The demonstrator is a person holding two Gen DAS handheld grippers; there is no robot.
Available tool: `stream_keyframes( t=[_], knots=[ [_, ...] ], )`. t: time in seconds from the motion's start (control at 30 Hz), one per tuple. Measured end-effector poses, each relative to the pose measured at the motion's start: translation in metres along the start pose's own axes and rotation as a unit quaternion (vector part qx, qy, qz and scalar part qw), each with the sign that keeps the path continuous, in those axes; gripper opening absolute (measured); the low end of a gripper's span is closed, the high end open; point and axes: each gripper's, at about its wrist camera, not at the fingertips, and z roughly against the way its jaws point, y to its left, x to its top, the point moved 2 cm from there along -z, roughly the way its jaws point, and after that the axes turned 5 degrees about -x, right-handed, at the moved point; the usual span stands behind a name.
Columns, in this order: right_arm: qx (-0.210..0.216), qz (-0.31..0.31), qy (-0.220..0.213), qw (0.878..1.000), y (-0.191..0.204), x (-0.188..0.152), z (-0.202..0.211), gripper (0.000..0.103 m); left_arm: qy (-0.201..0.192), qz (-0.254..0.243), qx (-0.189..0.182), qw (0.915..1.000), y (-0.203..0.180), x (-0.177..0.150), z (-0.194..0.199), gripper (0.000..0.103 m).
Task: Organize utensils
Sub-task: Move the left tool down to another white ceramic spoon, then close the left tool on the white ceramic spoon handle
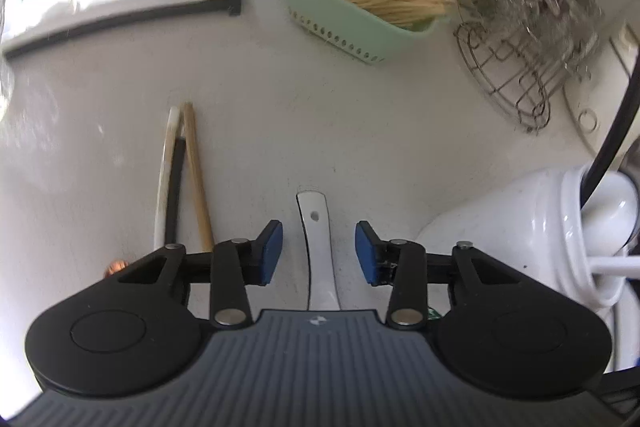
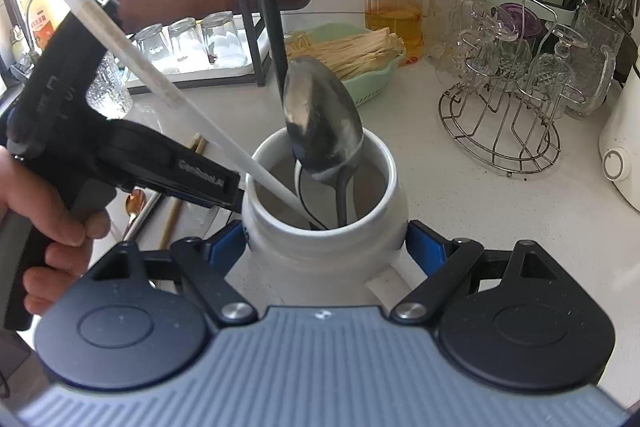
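Looking along the left gripper (image 1: 319, 253), we see a white spoon (image 1: 319, 247) that lies flat on the desk (image 1: 360, 131) directly between the two blue pads, with its long axis running straight ahead, in the same line as the fingers. Its handle end, with a small hole, points away from us, and the wider part goes under the gripper body, so we cannot see the bowl. The left gripper is wide open and holds nothing; the pads stand on both sides of the spoon and do not touch it. We judge that this arm is the nearer one for the spoon, and that closing across its narrow width is the relation the next move depends on. To the left of the spoon, three chopsticks (image 1: 176, 183) lie close together on the desk, also pointing mostly away from us. The right gripper (image 2: 324, 247) has its pads against both sides of a white jar (image 2: 324, 239) and seems to hold it steady, although we cannot tell how firm the contact is. Inside the jar a metal spoon (image 2: 322, 123), a white chopstick (image 2: 160, 83) and a dark utensil handle already stand. The jar is just to the right of the left gripper.
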Motion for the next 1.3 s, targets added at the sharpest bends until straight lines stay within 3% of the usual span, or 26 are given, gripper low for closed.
stream_keyframes(
  t=[0.17,0.23,0.3,0.43,0.8,1.3],
  knots=[
    [0.001,0.005,0.006,1.000,0.000,0.002,-0.001,0.089,0.002,-0.041,0.029,0.9987,-0.008,0.001,-0.005,0.040],
    [0.001,0.008,0.005,1.000,0.000,0.003,-0.001,0.089,0.002,-0.056,0.036,0.9978,-0.010,0.001,-0.006,0.033],
    [0.003,0.009,0.006,1.000,-0.001,0.003,-0.002,0.089,0.003,-0.059,0.033,0.9977,-0.012,0.002,-0.006,0.022],
    [0.008,0.011,0.010,1.000,-0.002,0.005,-0.004,0.089,0.001,-0.059,0.023,0.9980,-0.011,0.001,-0.007,0.017],
    [0.003,-0.003,0.004,1.000,-0.001,0.007,-0.008,0.089,-0.019,-0.040,-0.008,0.9990,0.000,-0.004,0.019,0.017],
    [-0.025,-0.017,0.002,1.000,0.008,0.016,-0.019,0.089,-0.043,-0.069,-0.072,0.9941,-0.006,-0.014,0.072,0.017]
  ],
)
